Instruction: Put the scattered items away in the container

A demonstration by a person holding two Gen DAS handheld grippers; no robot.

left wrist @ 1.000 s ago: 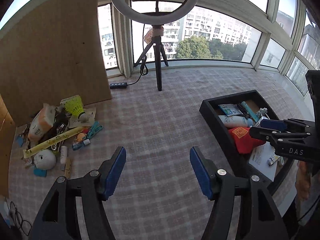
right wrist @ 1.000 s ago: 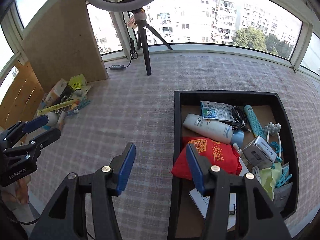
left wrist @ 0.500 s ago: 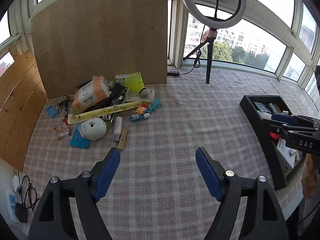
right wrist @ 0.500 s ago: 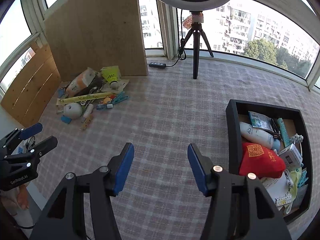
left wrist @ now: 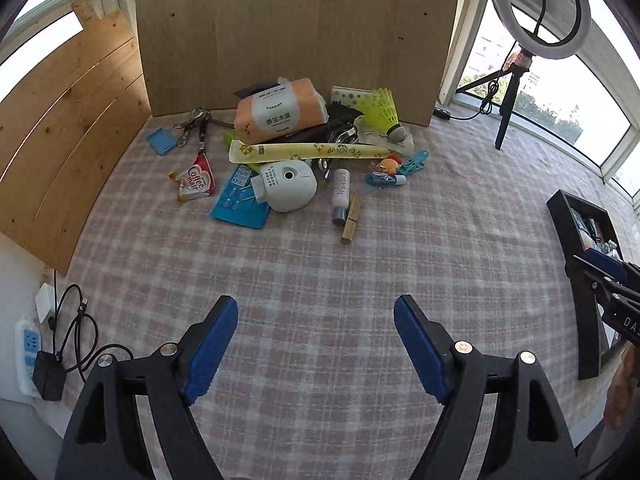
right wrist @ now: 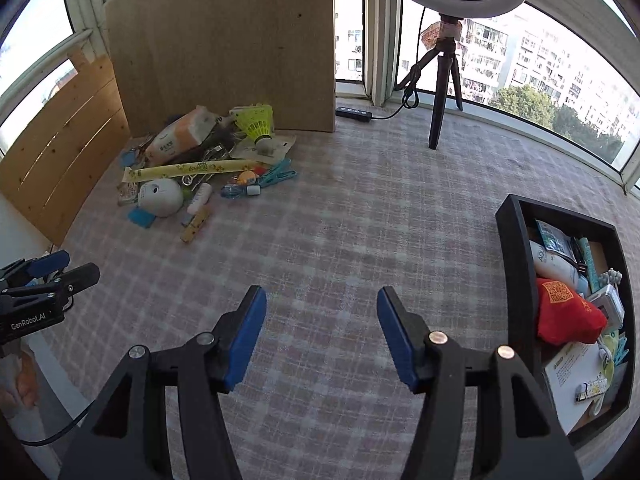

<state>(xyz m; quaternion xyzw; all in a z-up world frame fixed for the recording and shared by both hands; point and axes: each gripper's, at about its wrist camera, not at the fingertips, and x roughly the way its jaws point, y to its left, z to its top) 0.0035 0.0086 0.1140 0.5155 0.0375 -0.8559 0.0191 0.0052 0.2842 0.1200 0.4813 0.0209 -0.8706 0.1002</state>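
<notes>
A heap of scattered items lies on the checked cloth against a board: an orange tissue pack (left wrist: pixel 280 110), a yellow shuttlecock (left wrist: pixel 384 110), a long yellow strip (left wrist: pixel 304 151), a white round device (left wrist: pixel 286 186), a small bottle (left wrist: pixel 340 190) and a wooden clothespin (left wrist: pixel 351 224). My left gripper (left wrist: pixel 316 308) hovers short of the heap, its jaws opening with nothing between them. My right gripper (right wrist: pixel 320 294) stands open and empty over bare cloth between the heap and the black container (right wrist: pixel 516 264), which holds a red pouch (right wrist: pixel 564 312) and several other items.
A tall wooden board (left wrist: pixel 300 20) and slatted panel (left wrist: pixel 68 120) wall in the heap behind and to the left. A ring light on a tripod (right wrist: pixel 440 92) stands at the back. A power strip with cables (left wrist: pixel 28 344) lies off the table's left edge.
Both views have swung left, away from the container and toward the heap, which is now nearer and centred for the left gripper. The left jaws have spread wider.
</notes>
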